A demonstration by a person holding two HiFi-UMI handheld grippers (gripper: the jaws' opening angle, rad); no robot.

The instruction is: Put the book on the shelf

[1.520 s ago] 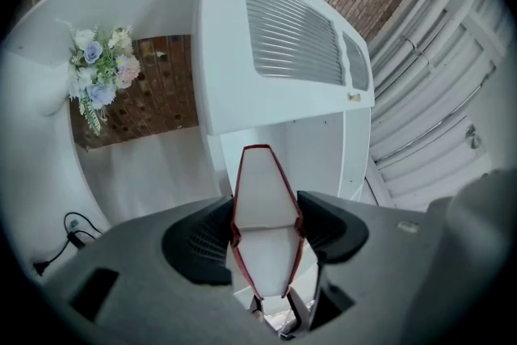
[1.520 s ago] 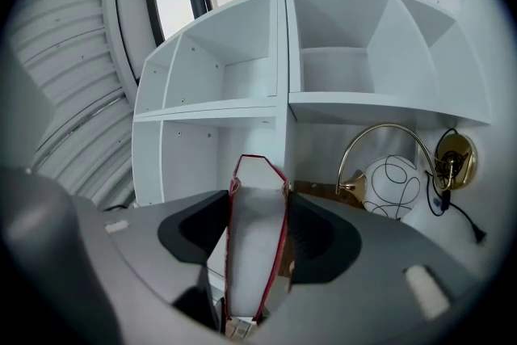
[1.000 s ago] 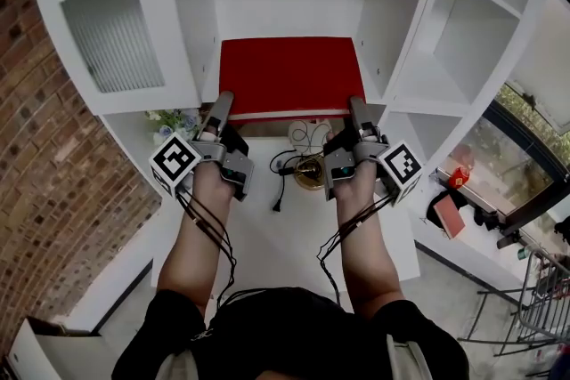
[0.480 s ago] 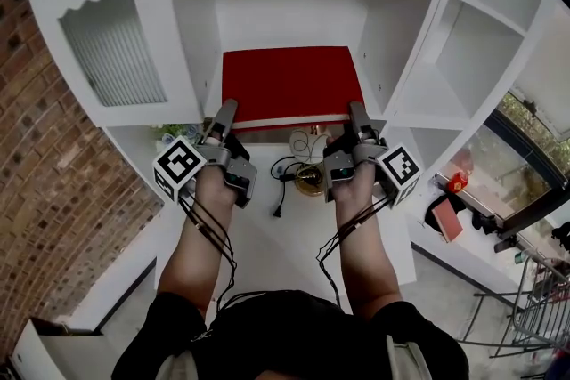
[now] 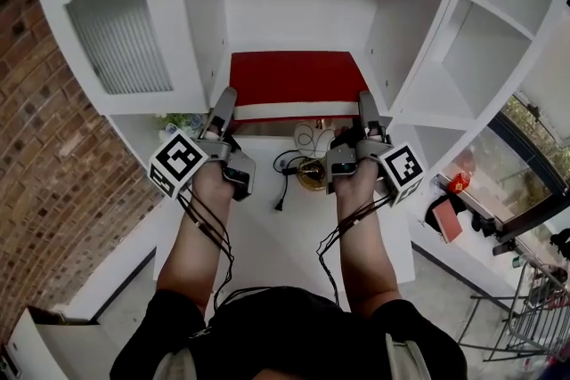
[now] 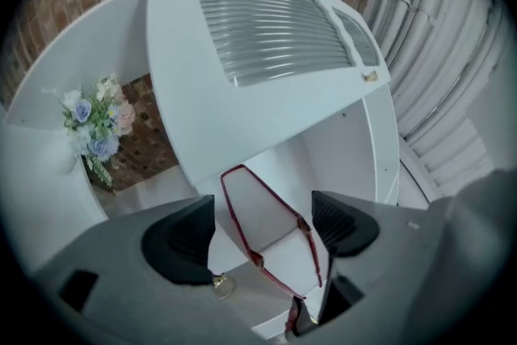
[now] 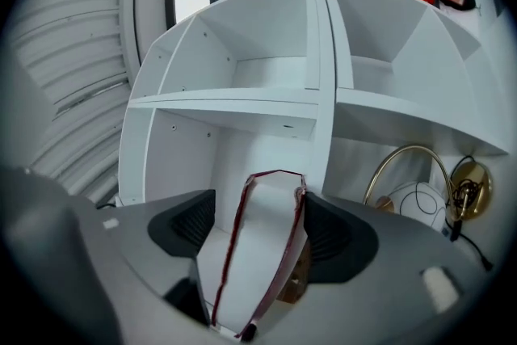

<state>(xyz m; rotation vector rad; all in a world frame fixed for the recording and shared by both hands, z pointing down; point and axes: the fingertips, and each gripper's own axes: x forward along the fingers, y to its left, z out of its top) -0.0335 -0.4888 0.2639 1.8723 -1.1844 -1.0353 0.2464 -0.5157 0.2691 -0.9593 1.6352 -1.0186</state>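
Opening both claws, we show the flat red hardcover book [image 5: 292,77] lying on the white cabinet's middle shelf [image 5: 294,13]. The left claw [image 6: 262,226] and right claw [image 7: 262,226] straddle its near edge, jaws widening, pads not clamping it.

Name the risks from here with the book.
1. Both tools' jaws are opening with the red book between them; if the left tool or right tool pulls back skewed, a pad may catch a cover and drag it forward.
2. Its front lies near the shelf edge; dragged out, it could fall onto the gold ornament below.
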